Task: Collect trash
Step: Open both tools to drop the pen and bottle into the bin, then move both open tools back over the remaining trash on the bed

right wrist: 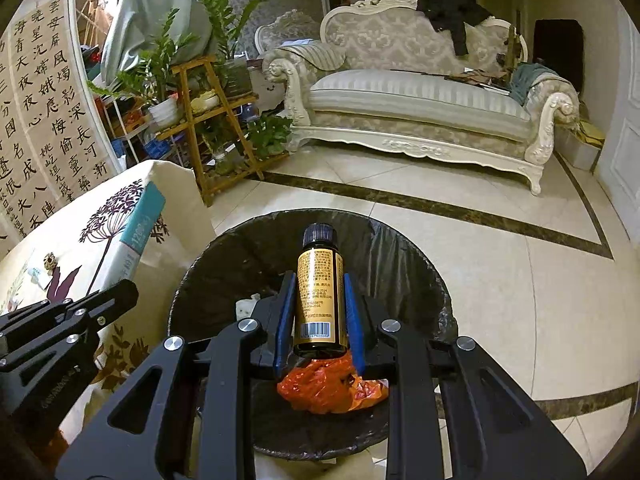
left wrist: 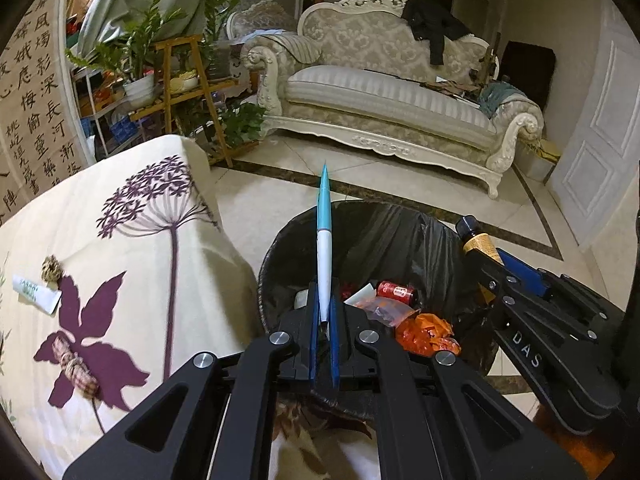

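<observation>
My left gripper [left wrist: 324, 312] is shut on a flat white and teal box [left wrist: 323, 248], seen edge-on, held over the black-lined trash bin [left wrist: 304, 232]. The box also shows in the right wrist view [right wrist: 140, 224]. My right gripper [right wrist: 320, 312] is shut on a small dark bottle with a gold label [right wrist: 319, 292] above the bin [right wrist: 256, 248]. The bottle also shows in the left wrist view [left wrist: 478, 242]. The bin holds a red can [left wrist: 398, 292] and orange wrappers [left wrist: 428, 332]. Trash on the table: a white tube [left wrist: 34, 292], a crumpled brown wad [left wrist: 52, 269], a knotted cloth scrap [left wrist: 76, 368].
The table with a floral cloth [left wrist: 132, 248] stands left of the bin. A wooden plant stand [left wrist: 192, 92] with potted plants and a cream sofa [left wrist: 392, 96] stand behind on the tiled floor [left wrist: 500, 216]. A white door [left wrist: 600, 120] is at the right.
</observation>
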The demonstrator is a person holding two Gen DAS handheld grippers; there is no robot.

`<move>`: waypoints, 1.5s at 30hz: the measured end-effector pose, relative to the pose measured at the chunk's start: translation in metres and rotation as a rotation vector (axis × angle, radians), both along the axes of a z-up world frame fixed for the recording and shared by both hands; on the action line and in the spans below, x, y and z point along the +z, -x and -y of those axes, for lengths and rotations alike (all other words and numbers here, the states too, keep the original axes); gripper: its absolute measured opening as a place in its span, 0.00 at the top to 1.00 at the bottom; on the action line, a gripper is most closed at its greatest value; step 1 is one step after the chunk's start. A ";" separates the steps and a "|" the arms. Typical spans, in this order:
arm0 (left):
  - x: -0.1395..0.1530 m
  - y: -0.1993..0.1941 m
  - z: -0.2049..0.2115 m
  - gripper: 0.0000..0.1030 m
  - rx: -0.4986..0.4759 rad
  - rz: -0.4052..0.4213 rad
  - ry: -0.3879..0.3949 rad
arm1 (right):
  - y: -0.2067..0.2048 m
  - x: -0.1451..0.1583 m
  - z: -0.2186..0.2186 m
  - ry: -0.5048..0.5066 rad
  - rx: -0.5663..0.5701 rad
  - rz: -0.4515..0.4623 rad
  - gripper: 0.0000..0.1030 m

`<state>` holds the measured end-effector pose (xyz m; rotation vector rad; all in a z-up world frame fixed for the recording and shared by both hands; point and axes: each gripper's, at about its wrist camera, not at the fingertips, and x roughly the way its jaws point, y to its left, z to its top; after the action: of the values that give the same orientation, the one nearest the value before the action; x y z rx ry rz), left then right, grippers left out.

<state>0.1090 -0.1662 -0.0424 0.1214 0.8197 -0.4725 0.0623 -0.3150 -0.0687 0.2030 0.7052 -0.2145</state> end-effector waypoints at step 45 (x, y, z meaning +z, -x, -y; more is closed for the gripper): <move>0.027 0.019 -0.220 0.26 0.471 0.086 -0.087 | -0.007 0.031 -0.150 -0.002 0.307 0.038 0.43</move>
<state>0.0897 0.0540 -0.0158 0.0259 0.7551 0.0116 0.0688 -0.1655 -0.0373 0.0982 0.6899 0.0834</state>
